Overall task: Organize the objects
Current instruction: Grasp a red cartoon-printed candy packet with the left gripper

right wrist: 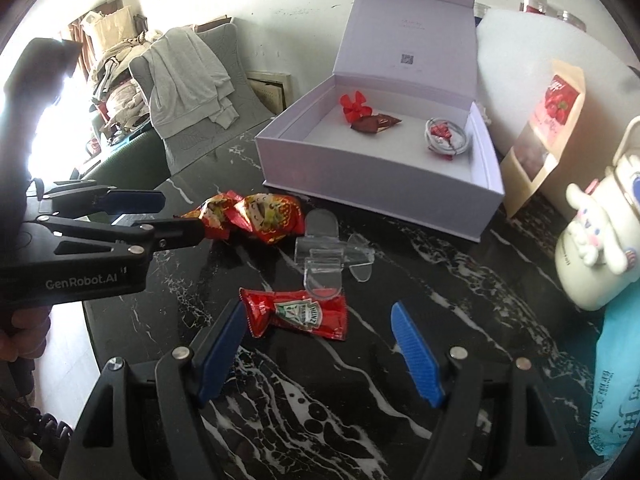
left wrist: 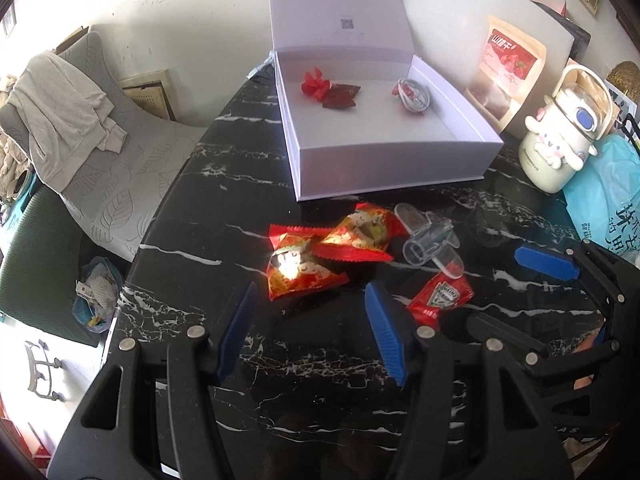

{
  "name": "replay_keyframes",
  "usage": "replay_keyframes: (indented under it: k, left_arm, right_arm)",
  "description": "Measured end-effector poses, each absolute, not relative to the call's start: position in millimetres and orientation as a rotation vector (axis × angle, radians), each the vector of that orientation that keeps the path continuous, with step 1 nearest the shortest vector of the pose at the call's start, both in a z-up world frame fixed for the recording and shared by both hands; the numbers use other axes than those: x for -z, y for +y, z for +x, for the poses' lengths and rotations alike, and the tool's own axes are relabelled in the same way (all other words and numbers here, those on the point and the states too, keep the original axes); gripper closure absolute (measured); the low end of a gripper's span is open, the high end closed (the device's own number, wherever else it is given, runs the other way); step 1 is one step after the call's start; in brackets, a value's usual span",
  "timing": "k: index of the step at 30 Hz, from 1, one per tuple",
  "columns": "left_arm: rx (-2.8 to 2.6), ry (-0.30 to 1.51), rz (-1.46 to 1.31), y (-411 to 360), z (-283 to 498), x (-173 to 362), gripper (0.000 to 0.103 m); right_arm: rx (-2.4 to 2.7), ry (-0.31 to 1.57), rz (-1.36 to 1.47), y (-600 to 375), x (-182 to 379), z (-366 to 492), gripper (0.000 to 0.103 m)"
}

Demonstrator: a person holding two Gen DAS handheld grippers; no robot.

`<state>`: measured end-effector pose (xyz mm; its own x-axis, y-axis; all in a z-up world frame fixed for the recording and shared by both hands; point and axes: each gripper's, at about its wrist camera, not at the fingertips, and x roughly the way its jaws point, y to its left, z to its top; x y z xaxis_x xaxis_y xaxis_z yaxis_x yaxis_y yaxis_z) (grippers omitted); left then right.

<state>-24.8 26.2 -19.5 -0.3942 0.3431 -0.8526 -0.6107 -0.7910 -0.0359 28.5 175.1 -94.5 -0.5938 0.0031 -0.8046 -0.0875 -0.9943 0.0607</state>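
Although three small items already lay inside the white box at twelve o'clock, you had both grippers wide open and empty, with two snack packets, the clear plastic piece and the ketchup sachet on the table.

Glossy black marble table, matt white card box, shiny foil ketchup packet, clear plastic stand

A black marble table carries everything. Ahead of the right jaws lies a ketchup packet, a clear plastic piece just beyond it. Two snack packets lie ahead of the left jaws. Farther off sits an open white box.
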Motion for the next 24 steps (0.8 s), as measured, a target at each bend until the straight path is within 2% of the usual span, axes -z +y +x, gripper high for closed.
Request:
replay_keyframes:
  k: [5,8,13,24]
  left_arm:
    - [-2.152,0.354,-1.297,24.3,-35.8,32.5,0.048]
    - [-2.133,0.340,-1.315,24.8,-42.1,38.0,0.048]
    - [-2.106,0.343,-1.320,28.8,-49.8,45.0,0.048]
    - [-2.078,0.340,-1.342,38.3,-63.5,59.9,0.048]
  right_arm:
    - [-2.769,0.163,-1.434,172.0,105.0,20.7,0.027]
    - [-2.771,0.185,-1.448,171.6,109.8,16.7,0.021]
    - [-2.764,0.220,-1.456,174.1,117.0,9.5,0.018]
    - [-2.731,0.234,-1.473,175.9,132.9,-0.5,0.017]
